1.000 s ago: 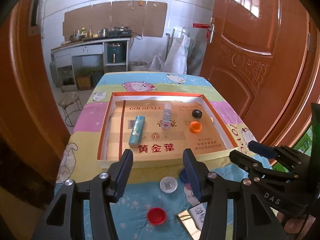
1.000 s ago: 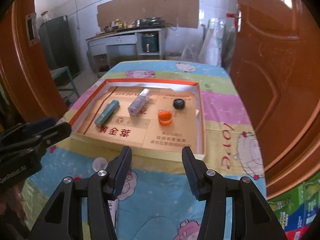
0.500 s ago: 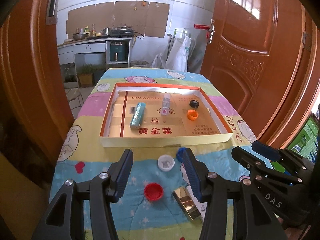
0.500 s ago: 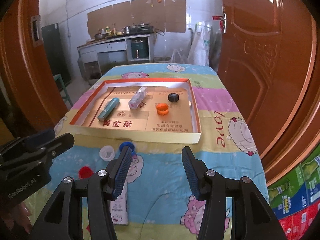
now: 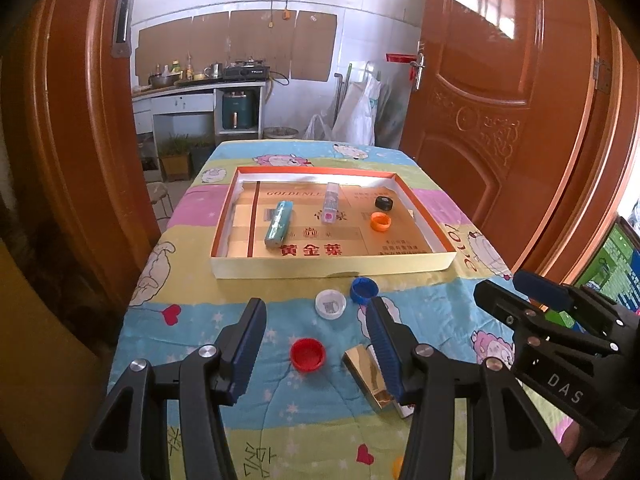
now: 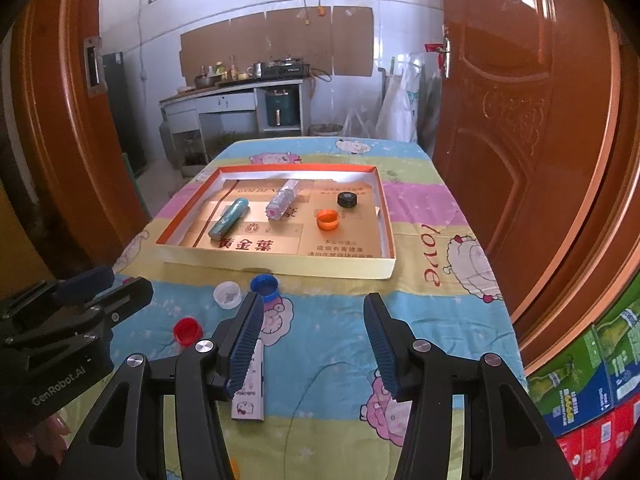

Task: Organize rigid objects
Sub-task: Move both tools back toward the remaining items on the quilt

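Currently left gripper (image 5: 316, 334) and right gripper (image 6: 314, 330) both gape empty above table (image 6: 332, 320)

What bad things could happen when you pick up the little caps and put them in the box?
1. The red cap is low and flat on a soft cloth, so the open left hand-held gripper might pinch cloth or flick it away.
2. The white cap and blue cap lie close together; grabbing one may knock the other.
3. The box has a raised wall that a carried cap could bump.
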{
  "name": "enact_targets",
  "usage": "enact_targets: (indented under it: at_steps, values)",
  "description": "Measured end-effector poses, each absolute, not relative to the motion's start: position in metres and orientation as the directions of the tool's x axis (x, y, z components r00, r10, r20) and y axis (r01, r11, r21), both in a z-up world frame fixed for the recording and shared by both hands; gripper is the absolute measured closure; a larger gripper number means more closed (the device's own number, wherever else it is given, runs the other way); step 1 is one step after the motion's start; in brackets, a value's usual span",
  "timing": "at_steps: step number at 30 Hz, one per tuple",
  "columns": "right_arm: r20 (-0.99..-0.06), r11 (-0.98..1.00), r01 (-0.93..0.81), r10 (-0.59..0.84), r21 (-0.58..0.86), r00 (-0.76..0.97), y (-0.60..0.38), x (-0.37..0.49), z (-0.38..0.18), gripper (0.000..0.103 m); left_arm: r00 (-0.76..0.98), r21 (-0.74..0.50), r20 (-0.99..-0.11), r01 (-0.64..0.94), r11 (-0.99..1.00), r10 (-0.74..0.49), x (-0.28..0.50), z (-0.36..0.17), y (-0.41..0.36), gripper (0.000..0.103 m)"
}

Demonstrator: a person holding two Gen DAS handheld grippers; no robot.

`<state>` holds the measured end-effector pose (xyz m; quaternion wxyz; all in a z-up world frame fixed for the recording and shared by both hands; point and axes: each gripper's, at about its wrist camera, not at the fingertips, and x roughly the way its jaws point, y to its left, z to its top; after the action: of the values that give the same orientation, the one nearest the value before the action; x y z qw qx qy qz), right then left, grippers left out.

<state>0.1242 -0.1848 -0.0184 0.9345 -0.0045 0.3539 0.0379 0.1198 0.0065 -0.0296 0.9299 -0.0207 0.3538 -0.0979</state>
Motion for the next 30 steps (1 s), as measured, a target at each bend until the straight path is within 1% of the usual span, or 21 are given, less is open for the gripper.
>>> enact_targets:
  at_steps: [23, 26, 30]
  values:
    - [-0.647, 0.996, -0.089, 0.074, 0.009, 0.759, -0.176, 0.084, -0.017, 0.049, 0.745, -0.105, -0.641, 0.155, 0.982, -0.186, 0.082, -0.032, 0.016, 0.051]
    - [-0.650, 0.995, -0.103, 0.086, 0.012, 0.755, -0.174, 0.077, -0.023, 0.049, 0.746, -0.109, -0.641, 0.147, 0.983, -0.183, 0.078, -0.034, 0.020, 0.051]
    - [-0.673, 0.987, -0.159, 0.141, 0.035, 0.726, -0.168, 0.066, -0.040, 0.049, 0.743, -0.116, -0.646, 0.133, 0.984, -0.176, 0.073, -0.040, 0.029, 0.051]
